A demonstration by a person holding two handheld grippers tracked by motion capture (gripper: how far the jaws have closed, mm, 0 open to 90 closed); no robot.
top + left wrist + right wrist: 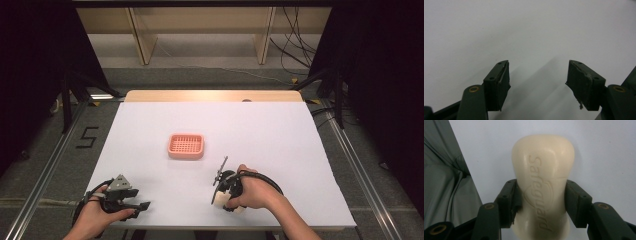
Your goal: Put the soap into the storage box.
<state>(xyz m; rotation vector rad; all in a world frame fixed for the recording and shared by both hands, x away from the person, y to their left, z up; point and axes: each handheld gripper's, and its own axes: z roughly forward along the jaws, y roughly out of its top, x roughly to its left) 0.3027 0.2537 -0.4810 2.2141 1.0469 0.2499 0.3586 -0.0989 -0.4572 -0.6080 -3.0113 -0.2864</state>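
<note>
1. A white table (280,135) carries a pink basket (186,146) near its middle; the basket sits well apart from both hands.
2. The right gripper (541,202) is at the near edge, right of centre; its jaws pinch a cream bar of soap (542,170) by its two long sides; the bar is stamped "Safeguard" and points toward the person's near side.
3. In the high view the soap (223,202) peeks out beneath the right hand (255,192).
4. The left gripper (539,80) is at the near left corner, held by the left hand (95,215); its jaws are spread with bare table between them.

Basket (186,146) mid-table (280,135); soap (543,182) nearer, right.
</note>
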